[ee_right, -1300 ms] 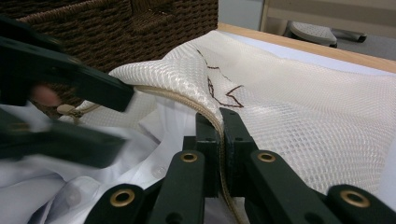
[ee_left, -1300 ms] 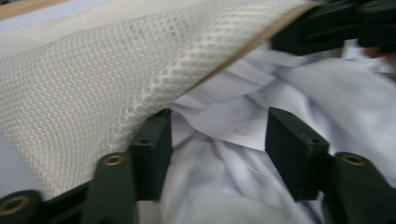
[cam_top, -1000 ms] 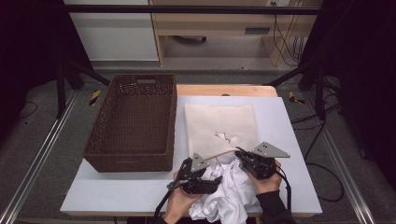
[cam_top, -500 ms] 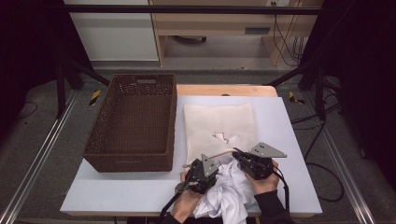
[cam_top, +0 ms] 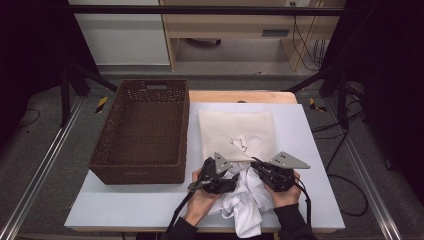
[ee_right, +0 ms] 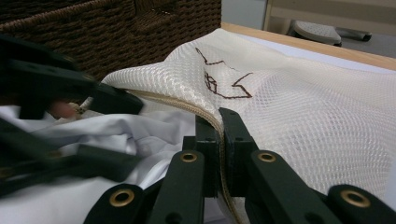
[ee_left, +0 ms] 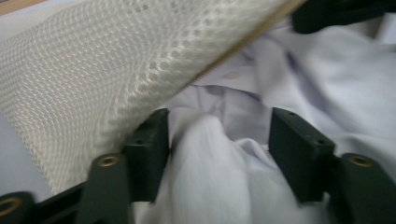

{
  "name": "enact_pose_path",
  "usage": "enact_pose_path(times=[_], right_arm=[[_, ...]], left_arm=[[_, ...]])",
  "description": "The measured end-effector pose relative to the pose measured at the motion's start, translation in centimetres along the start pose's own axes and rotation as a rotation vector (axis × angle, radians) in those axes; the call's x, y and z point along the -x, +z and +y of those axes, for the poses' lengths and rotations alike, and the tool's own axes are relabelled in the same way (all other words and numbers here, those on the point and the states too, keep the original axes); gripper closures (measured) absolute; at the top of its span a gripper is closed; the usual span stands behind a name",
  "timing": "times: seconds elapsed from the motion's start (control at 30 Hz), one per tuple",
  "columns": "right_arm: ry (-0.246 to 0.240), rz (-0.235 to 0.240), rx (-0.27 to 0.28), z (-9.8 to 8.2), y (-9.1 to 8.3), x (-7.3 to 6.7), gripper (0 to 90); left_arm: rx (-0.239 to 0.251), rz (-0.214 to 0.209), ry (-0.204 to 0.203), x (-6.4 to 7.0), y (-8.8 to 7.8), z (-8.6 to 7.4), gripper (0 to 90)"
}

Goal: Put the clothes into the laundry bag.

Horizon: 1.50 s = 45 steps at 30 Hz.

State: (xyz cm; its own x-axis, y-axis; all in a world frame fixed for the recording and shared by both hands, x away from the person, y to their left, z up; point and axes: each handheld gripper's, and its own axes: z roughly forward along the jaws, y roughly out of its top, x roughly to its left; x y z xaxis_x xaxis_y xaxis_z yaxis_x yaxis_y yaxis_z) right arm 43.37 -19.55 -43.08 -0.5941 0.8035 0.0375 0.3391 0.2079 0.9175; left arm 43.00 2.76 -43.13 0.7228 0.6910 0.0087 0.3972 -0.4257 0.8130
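At the lower middle of the high view, both hands work close together over a bunched white garment (cam_top: 243, 200) that spills off the near edge of the table (cam_top: 150, 210). Just above it lies the cream mesh laundry bag (cam_top: 237, 132), flat on the table, with its zippered mouth turned toward the person.

The right gripper (ee_right: 219, 135) is clenched on the bag's zipper edge (ee_right: 205, 114); its view shows the two jaws pressed tight with the tape between them, lifting the mouth open. The left gripper (ee_left: 217, 140) has just been opening its jaws. They now stand apart with a fold of the white garment (ee_left: 205, 154) between them, and the pads do not seem to press on it.

From where I stand, the likeliest trouble is the cloth sliding back out. With the left jaws loose, the garment's hanging weight at the bottom of the high view could drag the part already tucked in back over the table edge. The thin zipper tape might also slip from the right grip if the bag is tugged, and the mouth would fall shut. A re-grip too near the mesh could snag the bag with the cloth. The wicker basket (cam_top: 142, 130) sits at the left, well apart.
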Motion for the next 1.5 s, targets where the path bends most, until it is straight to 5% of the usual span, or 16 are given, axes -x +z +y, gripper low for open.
enact_pose_path(times=[0.23, 0.4, 0.67, 0.9, 1.07, 1.23, 1.33, 1.5], right_arm=[[0.012, -0.005, -0.005, -0.1, -0.2, 0.4, 86.9], [0.011, -0.002, -0.01, -0.2, 0.0, 0.2, 86.8], [0.013, 0.002, -0.011, -0.2, 0.0, 0.2, 86.8], [0.014, 0.003, -0.011, -0.2, -0.1, 0.3, 86.8], [0.013, 0.002, -0.012, -0.2, -0.1, 0.3, 86.8], [0.016, 0.004, -0.012, -0.2, 0.0, 0.3, 86.8], [0.012, 0.004, -0.012, -0.2, 0.0, 0.2, 86.9], [0.014, 0.011, -0.022, -0.2, 0.2, 0.1, 86.8]], left_arm=[[0.122, -0.001, 0.037, 0.6, -4.3, -1.0, 28.6], [0.121, 0.009, 0.01, -0.6, -4.4, -1.4, 33.1], [0.189, 0.0, 0.002, -2.6, -6.5, -0.1, 42.6], [0.13, 0.004, 0.043, -2.0, -6.9, 0.2, 40.2], [0.011, -0.1, 0.005, -0.7, -6.6, -0.7, 31.0], [-0.103, -0.14, -0.034, 0.3, -4.0, -2.6, 21.1], [-0.121, -0.158, -0.072, 0.6, -2.2, -3.3, 19.9], [-0.146, -0.115, -0.036, 1.5, -0.8, -3.5, 27.5]])
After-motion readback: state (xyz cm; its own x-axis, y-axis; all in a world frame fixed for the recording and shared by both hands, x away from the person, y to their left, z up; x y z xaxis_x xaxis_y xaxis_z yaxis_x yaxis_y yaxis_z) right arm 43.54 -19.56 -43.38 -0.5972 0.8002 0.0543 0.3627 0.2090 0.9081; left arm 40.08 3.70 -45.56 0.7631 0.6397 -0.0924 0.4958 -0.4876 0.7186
